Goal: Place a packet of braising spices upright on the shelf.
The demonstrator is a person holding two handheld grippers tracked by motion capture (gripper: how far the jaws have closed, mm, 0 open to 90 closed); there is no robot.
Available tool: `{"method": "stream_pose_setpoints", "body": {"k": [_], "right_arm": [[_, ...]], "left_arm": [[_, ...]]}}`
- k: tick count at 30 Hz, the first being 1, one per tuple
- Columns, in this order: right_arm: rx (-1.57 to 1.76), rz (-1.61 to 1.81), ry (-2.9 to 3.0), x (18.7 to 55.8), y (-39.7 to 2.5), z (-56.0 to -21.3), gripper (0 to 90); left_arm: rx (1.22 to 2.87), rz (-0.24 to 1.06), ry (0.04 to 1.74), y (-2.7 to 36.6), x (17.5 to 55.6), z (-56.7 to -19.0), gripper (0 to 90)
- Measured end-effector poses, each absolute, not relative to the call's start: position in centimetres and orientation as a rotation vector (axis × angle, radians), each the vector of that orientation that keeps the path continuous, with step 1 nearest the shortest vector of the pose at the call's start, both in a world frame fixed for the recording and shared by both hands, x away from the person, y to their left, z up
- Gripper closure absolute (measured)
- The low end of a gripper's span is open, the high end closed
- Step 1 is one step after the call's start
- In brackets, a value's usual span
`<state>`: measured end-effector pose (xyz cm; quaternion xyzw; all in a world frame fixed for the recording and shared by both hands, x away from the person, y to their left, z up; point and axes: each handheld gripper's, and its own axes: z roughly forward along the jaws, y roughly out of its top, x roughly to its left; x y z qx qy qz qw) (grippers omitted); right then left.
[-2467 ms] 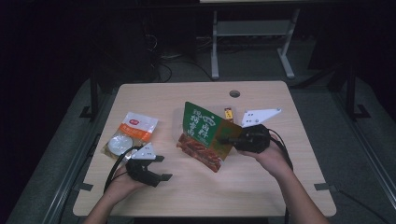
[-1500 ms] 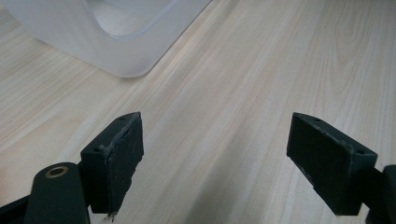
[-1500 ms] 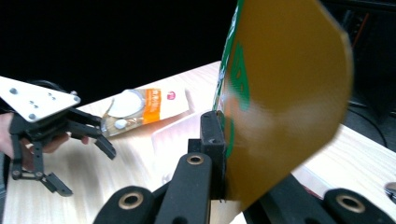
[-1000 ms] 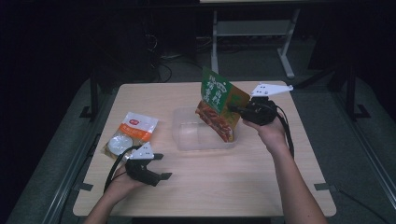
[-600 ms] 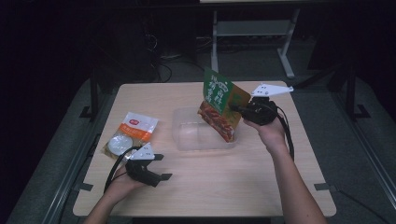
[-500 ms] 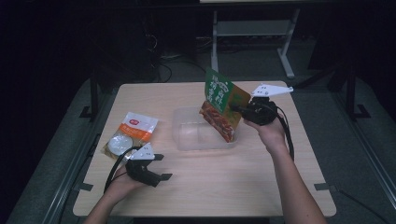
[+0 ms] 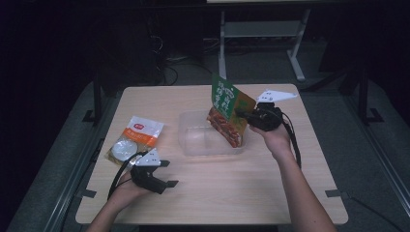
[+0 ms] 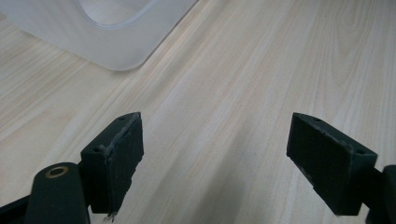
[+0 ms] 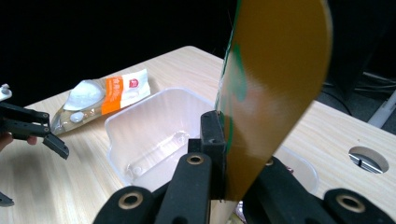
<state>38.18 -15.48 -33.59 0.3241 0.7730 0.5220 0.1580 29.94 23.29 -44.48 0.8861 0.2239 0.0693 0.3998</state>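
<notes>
My right gripper (image 7: pixel 241 115) is shut on a green and orange snack packet (image 7: pixel 228 110), held up on edge at the right end of a clear plastic tub (image 7: pixel 205 140) in mid table. In the right gripper view the packet (image 9: pixel 271 88) stands between the two black jaws, with the tub (image 9: pixel 154 135) below and beyond it. My left gripper (image 7: pixel 167 174) rests open near the table's front left; in the left gripper view nothing lies between its jaws and a corner of the tub (image 8: pixel 116 32) lies ahead.
An orange and clear food packet (image 7: pixel 133 140) lies at the table's left, just beyond my left gripper. A round cable hole (image 9: pixel 368 159) sits in the tabletop behind the tub. Dark floor and a white table frame (image 7: pixel 261 34) lie beyond the table.
My right gripper has lifted the snack packet off the tub and carried it right, then eased it down toward the tub's right end. The left gripper has stayed put.
</notes>
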Motion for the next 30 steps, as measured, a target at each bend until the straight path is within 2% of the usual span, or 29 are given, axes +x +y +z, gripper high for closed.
{"method": "stream_pose_setpoints", "body": {"k": [23, 30], "right_arm": [[0.958, 1.44, 2.271, 38.9, -14.7, -35.5, 88.8], [0.998, 1.442, 2.264, 39.1, -15.3, -35.7, 84.2]], "left_arm": [[2.281, 0.147, 0.552, 22.7, 29.7, -44.9, 18.3], [2.293, 0.144, 0.543, 22.6, 29.7, -45.0, 18.3]]}}
